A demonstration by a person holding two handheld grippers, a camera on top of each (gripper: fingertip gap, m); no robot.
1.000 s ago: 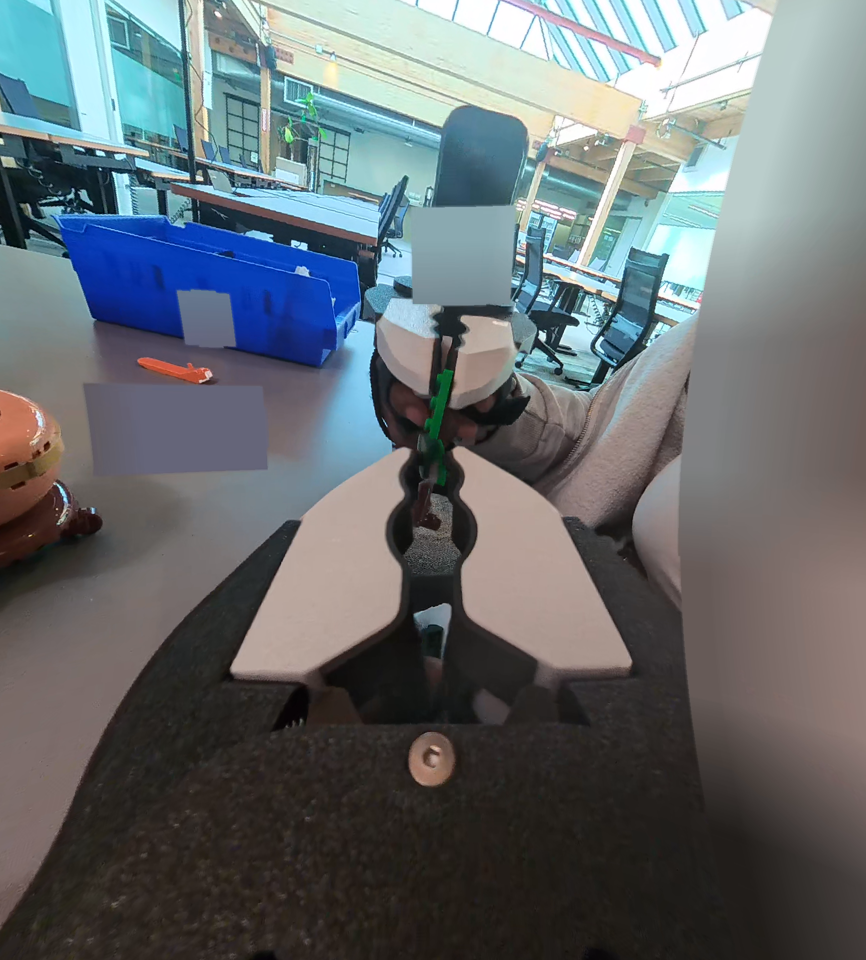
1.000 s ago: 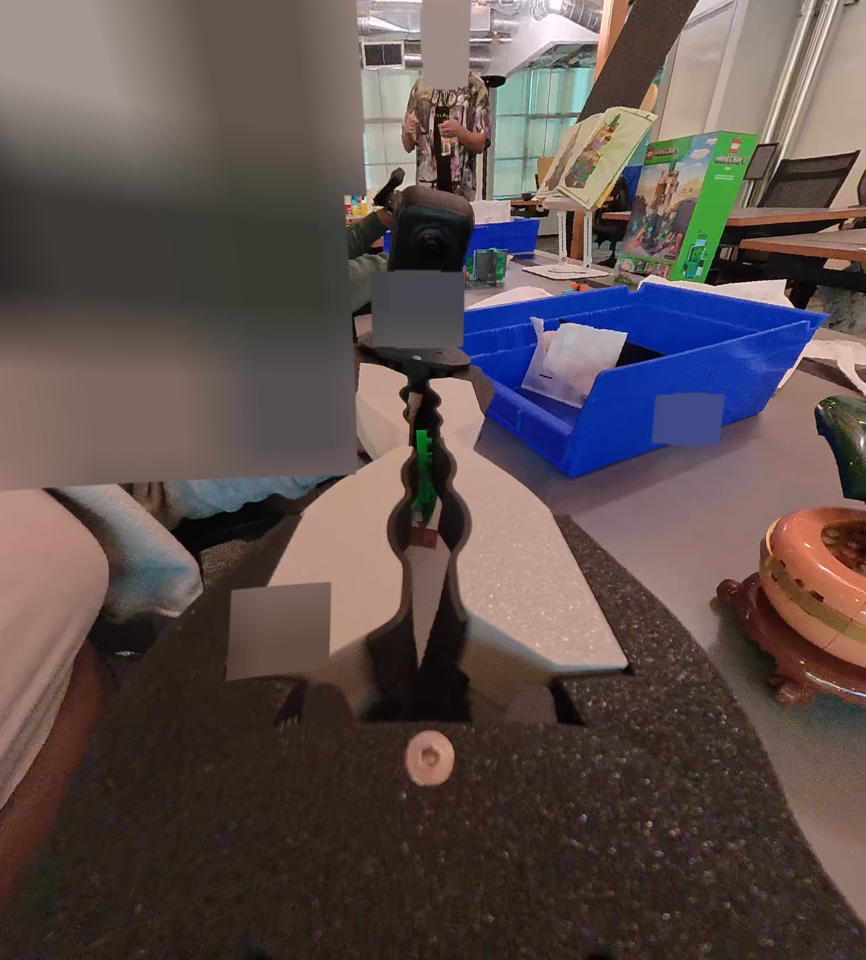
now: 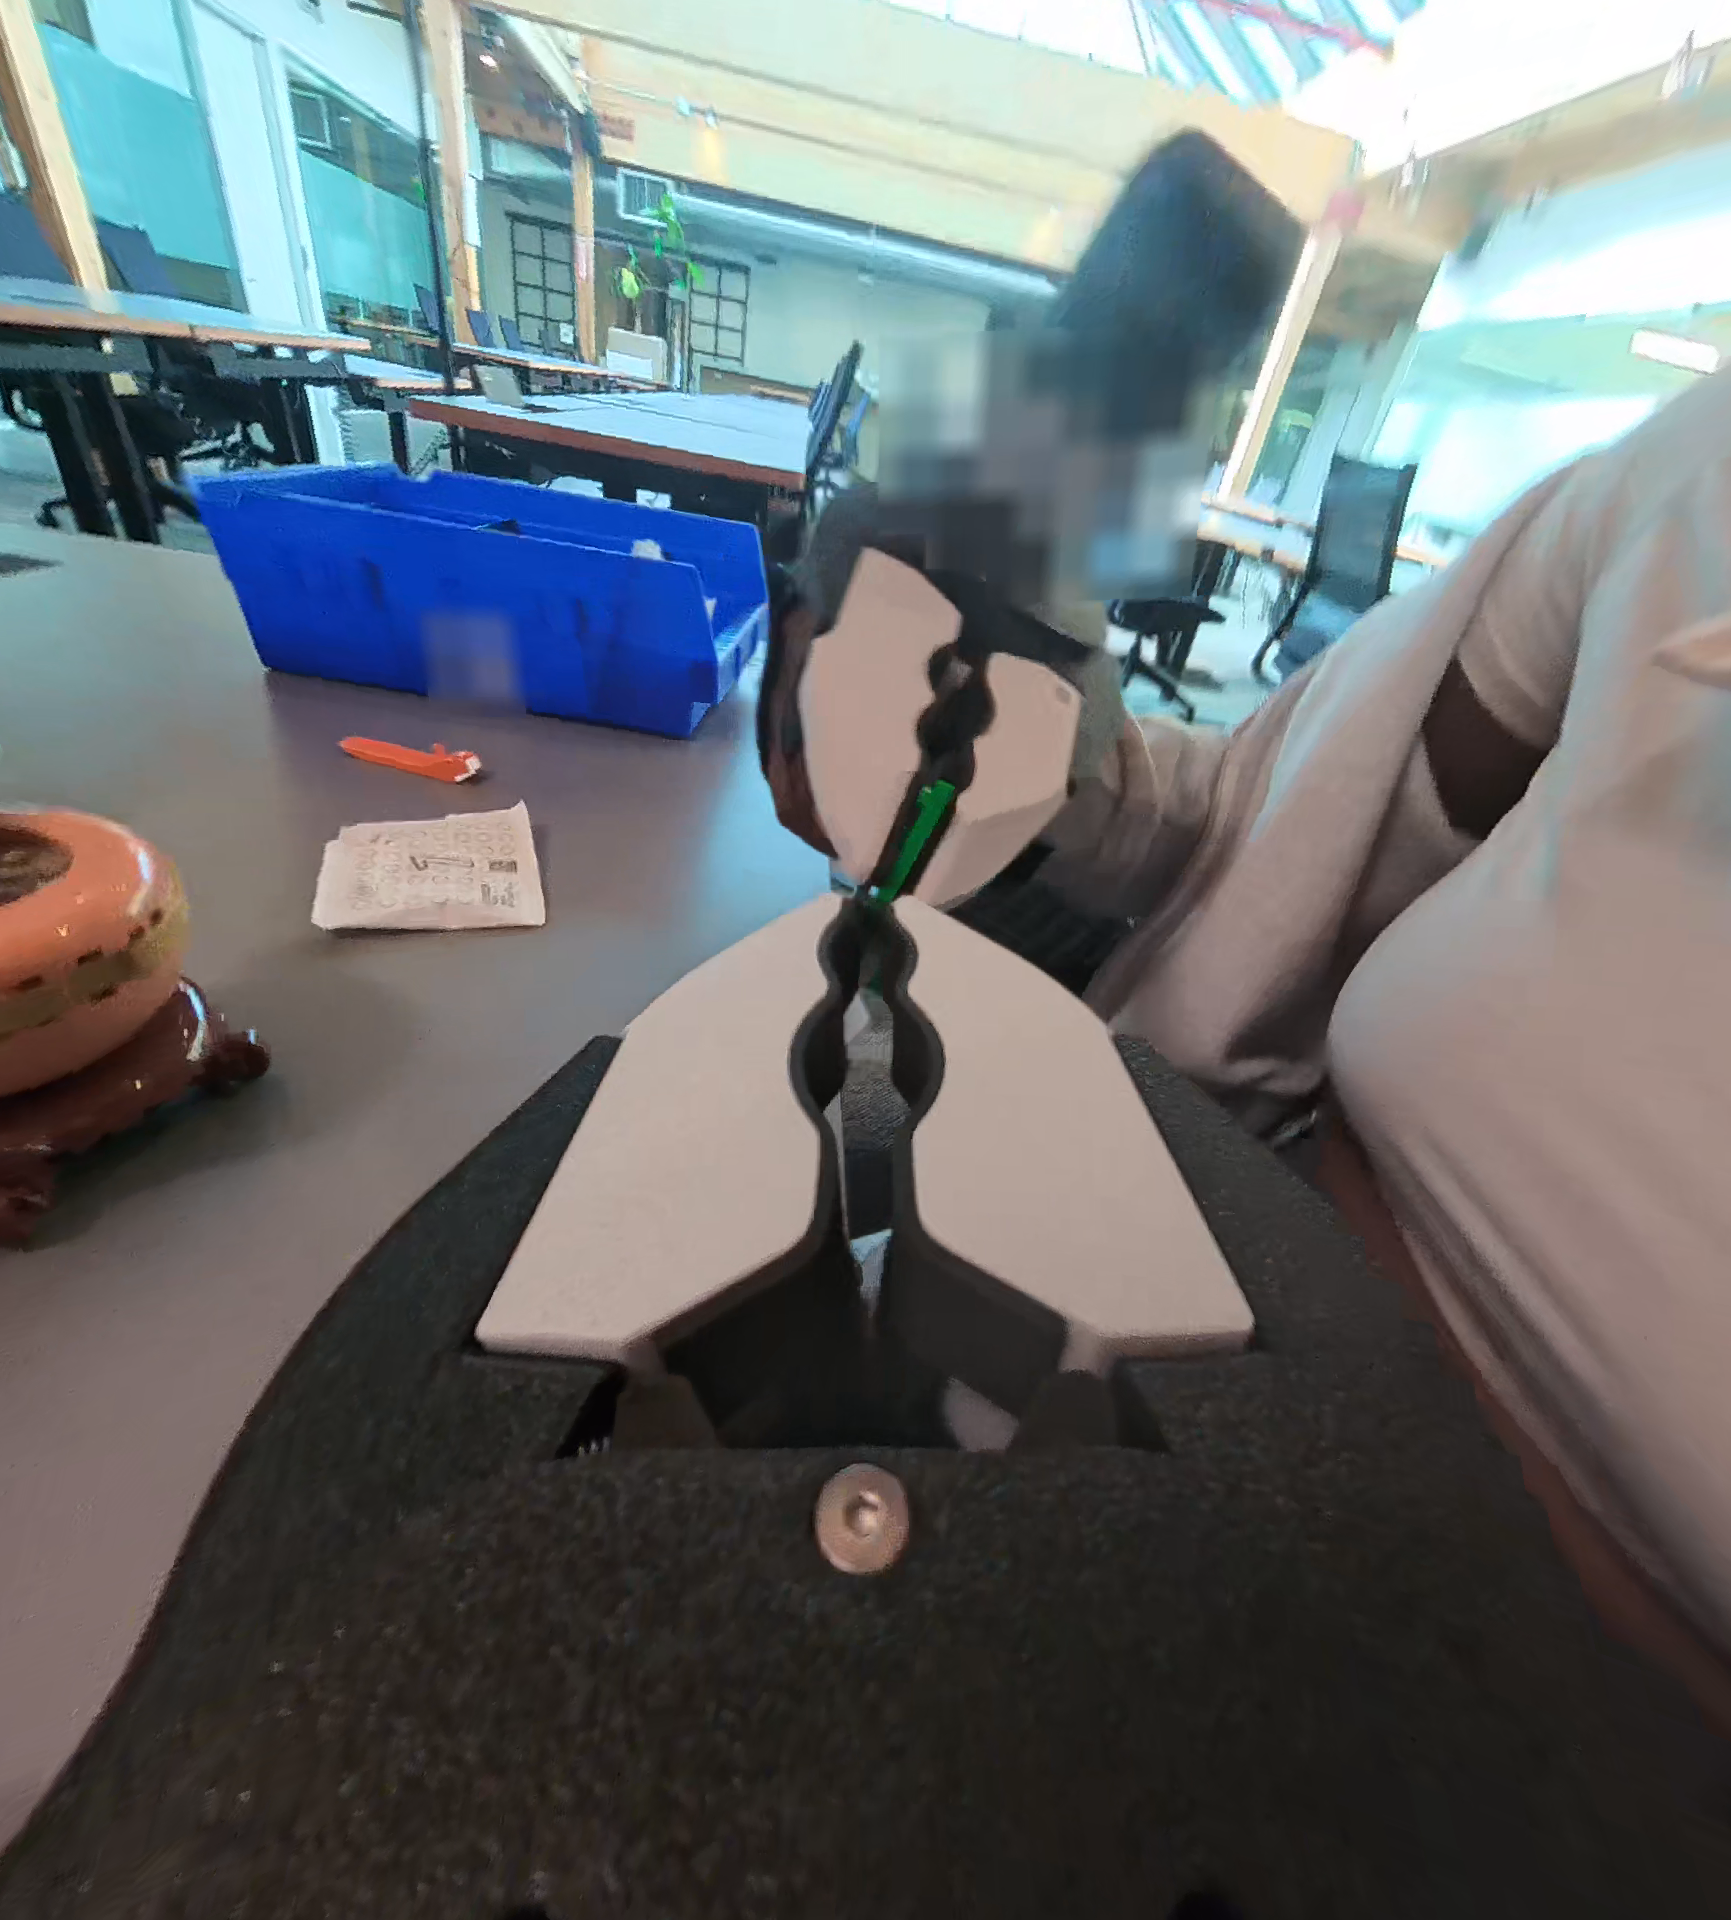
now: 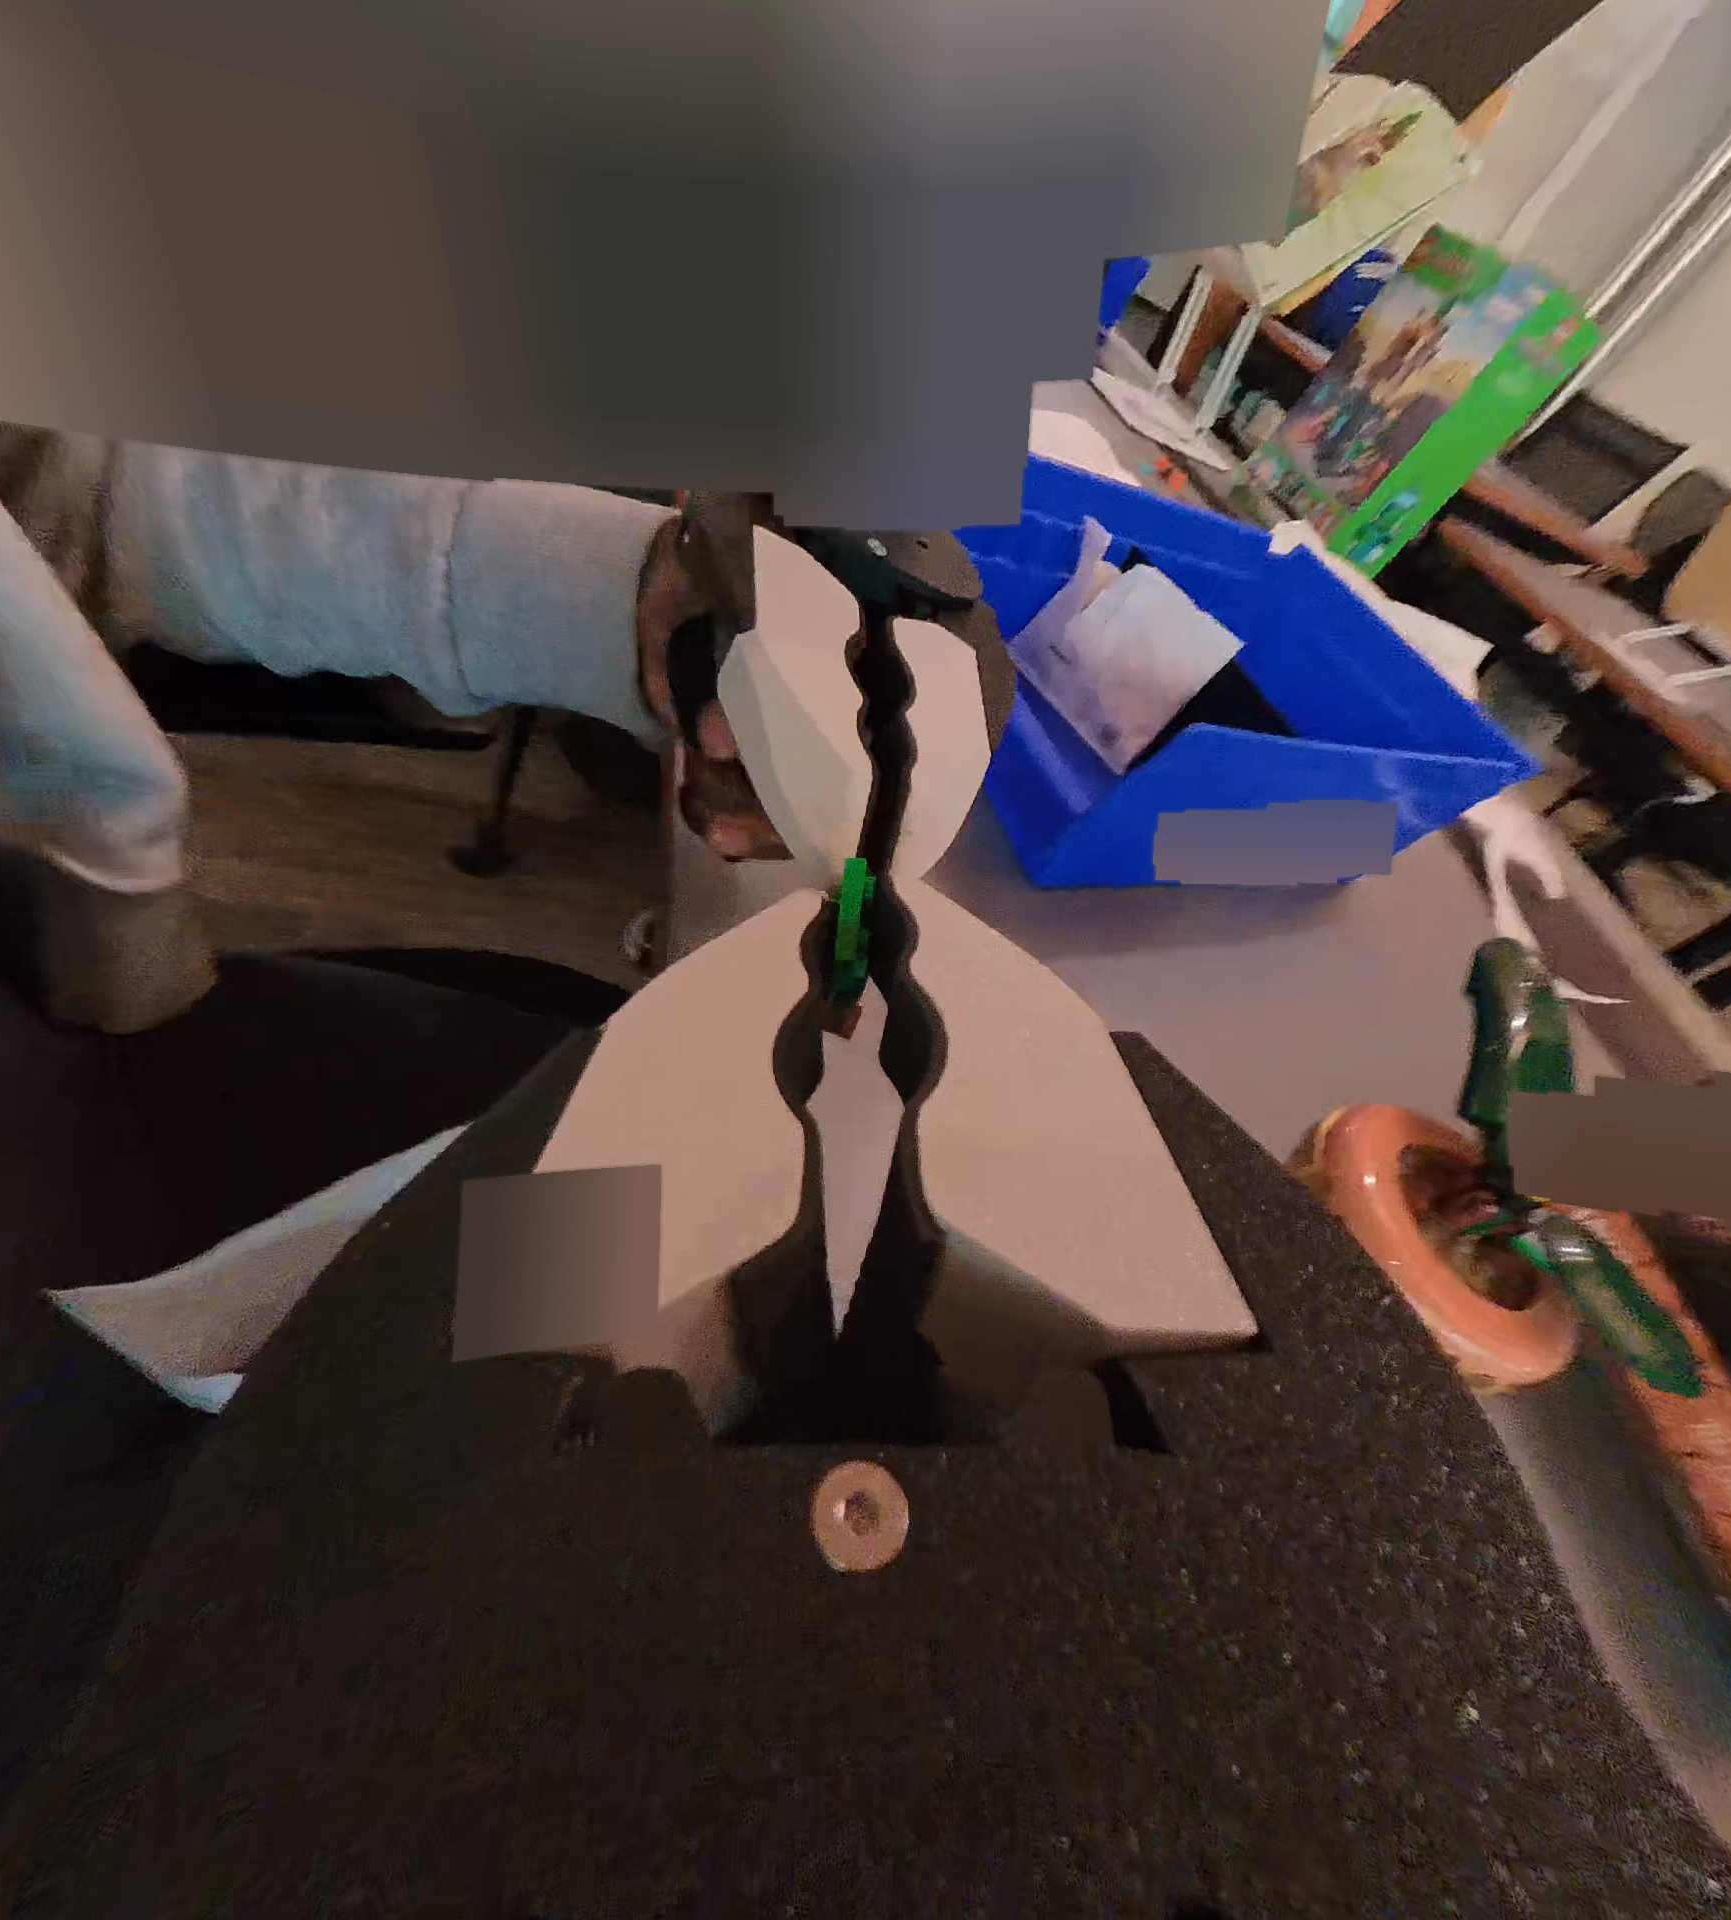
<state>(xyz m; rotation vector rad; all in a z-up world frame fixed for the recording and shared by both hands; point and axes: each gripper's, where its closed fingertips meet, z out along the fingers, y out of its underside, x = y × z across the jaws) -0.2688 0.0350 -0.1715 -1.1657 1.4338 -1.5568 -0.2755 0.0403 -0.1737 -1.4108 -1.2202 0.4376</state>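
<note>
Above the grey desk [image 3: 165, 1299], just on my body's side of the long blue plastic bin [image 3: 487, 613], my two tools meet tip to tip. My left tool [image 3: 866, 914] is pinched nearly closed on the lower end of a thin green brick-built stem [image 3: 911, 840]; my right tool [image 4: 856, 940] is closed on the same green stem [image 4: 850, 914], whose small brown end piece hangs inside its jaws. Both grip it, so it spans between them in the air, clear of the desk.

Left of the bin's near end, seen from my left tool, stands a round terracotta-coloured toy pot on a dark brown stand [image 3: 40, 997]. Between pot and bin lie a printed white paper slip [image 3: 430, 868] and a flat orange plastic lever [image 3: 409, 756].
</note>
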